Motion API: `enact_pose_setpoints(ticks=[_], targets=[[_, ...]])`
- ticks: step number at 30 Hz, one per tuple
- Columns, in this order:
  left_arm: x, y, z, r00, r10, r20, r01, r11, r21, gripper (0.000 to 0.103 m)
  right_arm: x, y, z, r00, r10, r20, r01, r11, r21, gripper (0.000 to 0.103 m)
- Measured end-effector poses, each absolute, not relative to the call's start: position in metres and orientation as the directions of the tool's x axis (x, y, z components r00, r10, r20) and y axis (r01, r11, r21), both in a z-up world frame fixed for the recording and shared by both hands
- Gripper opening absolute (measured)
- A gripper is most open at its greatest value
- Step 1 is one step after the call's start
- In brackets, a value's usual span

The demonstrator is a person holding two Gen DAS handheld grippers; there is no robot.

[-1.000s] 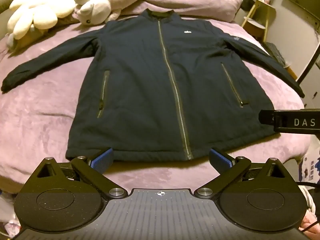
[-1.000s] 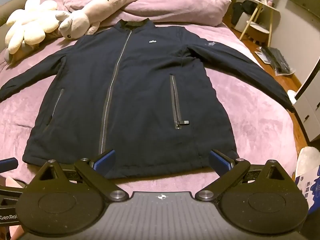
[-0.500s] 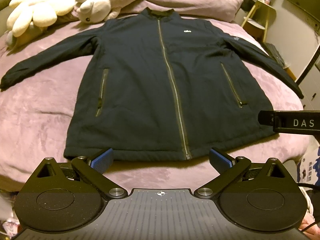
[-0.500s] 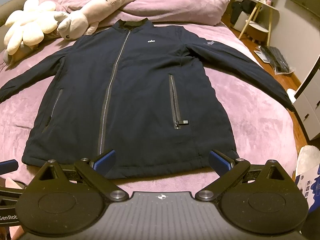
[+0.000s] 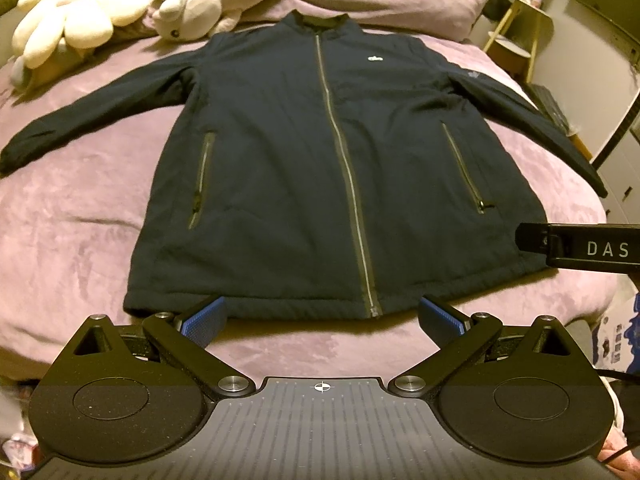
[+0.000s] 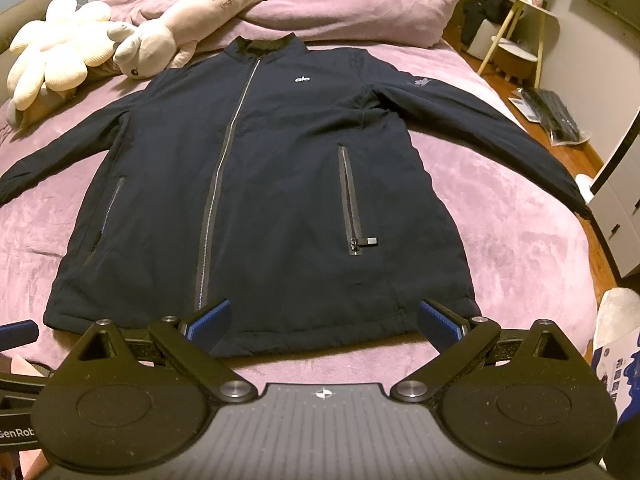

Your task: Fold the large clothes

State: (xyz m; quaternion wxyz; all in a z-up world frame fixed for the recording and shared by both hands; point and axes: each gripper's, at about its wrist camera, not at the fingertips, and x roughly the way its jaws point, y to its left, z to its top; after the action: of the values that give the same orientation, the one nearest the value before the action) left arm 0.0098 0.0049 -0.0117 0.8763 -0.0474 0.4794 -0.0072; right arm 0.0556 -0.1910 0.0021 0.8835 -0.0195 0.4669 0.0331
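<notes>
A dark navy zip jacket (image 5: 320, 168) lies flat and face up on the purple bed, zipped, with both sleeves spread out to the sides; it also shows in the right wrist view (image 6: 260, 184). My left gripper (image 5: 322, 318) is open and empty, just short of the jacket's hem near the zip's lower end. My right gripper (image 6: 322, 320) is open and empty over the hem's right part. The right gripper's body (image 5: 580, 246) shows at the right edge of the left wrist view.
The purple blanket (image 5: 72, 220) covers the bed. White plush toys (image 5: 80, 12) and a long plush (image 6: 180, 28) lie beside the collar at the head end, by a purple pillow (image 6: 360, 4). A side table (image 6: 516, 28) and floor items stand to the right.
Both grippers have edged slightly forward toward the jacket's hem. The jacket has not moved and both grippers stay open.
</notes>
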Motion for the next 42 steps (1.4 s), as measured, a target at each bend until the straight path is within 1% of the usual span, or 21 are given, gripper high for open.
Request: enact_pose_setpoints(ticks=[42], targets=[[0.0152,0.0062,-0.0199,0.513,-0.079,-0.855,-0.038,0.993,-0.114,0.103,0.0588,-0.1907,-0.0038,0.55,0.045,-0.834,-0.078,0.997,0.002,0.099]])
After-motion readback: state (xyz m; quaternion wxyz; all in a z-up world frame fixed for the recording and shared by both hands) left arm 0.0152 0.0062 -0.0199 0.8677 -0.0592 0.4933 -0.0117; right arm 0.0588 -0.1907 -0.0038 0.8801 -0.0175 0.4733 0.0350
